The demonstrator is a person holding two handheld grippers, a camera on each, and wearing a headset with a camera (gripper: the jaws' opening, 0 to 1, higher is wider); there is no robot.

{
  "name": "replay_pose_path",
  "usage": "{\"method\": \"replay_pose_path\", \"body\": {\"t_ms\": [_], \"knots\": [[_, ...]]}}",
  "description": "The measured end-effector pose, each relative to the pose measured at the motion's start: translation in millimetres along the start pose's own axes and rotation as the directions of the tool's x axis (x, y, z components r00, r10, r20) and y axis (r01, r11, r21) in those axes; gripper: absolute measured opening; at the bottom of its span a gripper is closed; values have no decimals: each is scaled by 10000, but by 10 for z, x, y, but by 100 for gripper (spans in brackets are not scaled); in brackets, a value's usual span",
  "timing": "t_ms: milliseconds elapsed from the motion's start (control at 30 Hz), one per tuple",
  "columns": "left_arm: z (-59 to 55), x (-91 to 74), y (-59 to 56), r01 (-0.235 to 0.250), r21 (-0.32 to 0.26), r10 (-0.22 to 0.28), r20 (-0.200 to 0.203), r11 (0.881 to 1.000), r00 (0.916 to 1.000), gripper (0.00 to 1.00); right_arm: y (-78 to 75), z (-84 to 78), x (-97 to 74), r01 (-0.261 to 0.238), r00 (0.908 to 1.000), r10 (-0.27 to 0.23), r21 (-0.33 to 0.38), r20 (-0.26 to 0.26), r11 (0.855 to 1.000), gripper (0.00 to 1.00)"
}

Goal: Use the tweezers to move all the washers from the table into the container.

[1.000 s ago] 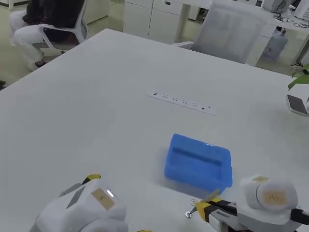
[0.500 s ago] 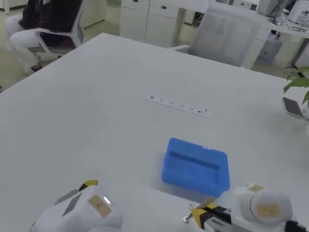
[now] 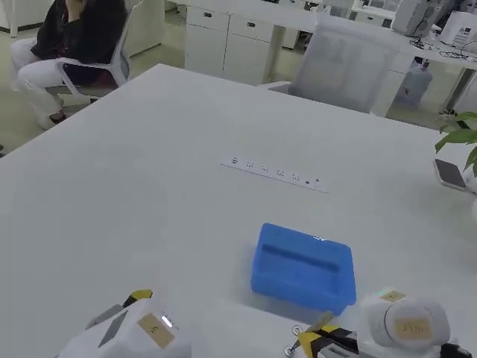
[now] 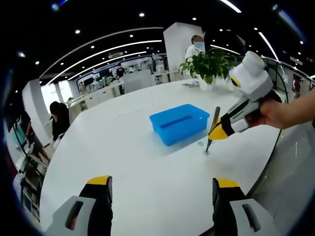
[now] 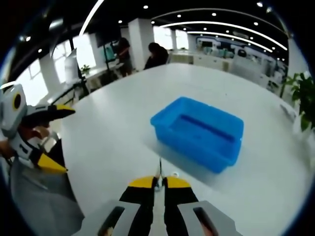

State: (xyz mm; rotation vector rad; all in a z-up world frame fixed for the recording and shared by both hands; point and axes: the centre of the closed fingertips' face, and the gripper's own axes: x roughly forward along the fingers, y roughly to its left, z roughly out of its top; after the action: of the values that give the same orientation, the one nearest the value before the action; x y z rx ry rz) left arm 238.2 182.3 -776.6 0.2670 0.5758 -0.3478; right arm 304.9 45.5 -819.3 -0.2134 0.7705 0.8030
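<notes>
Barely anything had moved against the blue container (image 3: 298, 287): two washers (image 3: 297, 329) lay where they had been, just off its near wall on the white table (image 3: 149, 186), and the shift in the picture was the head camera's own. The right gripper (image 5: 159, 183) stayed low beside that wall, its jaws pinched almost together on the tweezers (image 4: 216, 114). And look, the left gripper view showed the tweezers slanting down, their tip at the table right by one washer (image 4: 206, 153), a second washer (image 4: 200, 144) lying between it and the container. Whether the tip had hold of that washer, I could not tell. The left gripper (image 4: 162, 183) hung well back from the container, jaws spread wide with nothing between them. Beyond the container's far side, a power strip (image 3: 276, 173) sat in the tabletop.
</notes>
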Motion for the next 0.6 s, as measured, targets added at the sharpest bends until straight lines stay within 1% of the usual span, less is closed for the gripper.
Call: {"method": "replay_pose_path", "body": {"t_ms": [100, 333, 600], "knots": [[10, -4, -4, 9, 26, -10, 54, 10000, 10000, 85, 9, 42, -28, -65, 10000, 65, 10, 58, 10000, 2], [10, -2, -13, 37, 88, -38, 43, 10000, 10000, 85, 40, 212, -103, -180, 9991, 177, 77, 376, 9998, 2], [7, 0, -8, 46, -4, -46, 42, 10000, 10000, 85, -24, 497, -190, -155, 9957, 169, -150, 916, 9998, 2]]}}
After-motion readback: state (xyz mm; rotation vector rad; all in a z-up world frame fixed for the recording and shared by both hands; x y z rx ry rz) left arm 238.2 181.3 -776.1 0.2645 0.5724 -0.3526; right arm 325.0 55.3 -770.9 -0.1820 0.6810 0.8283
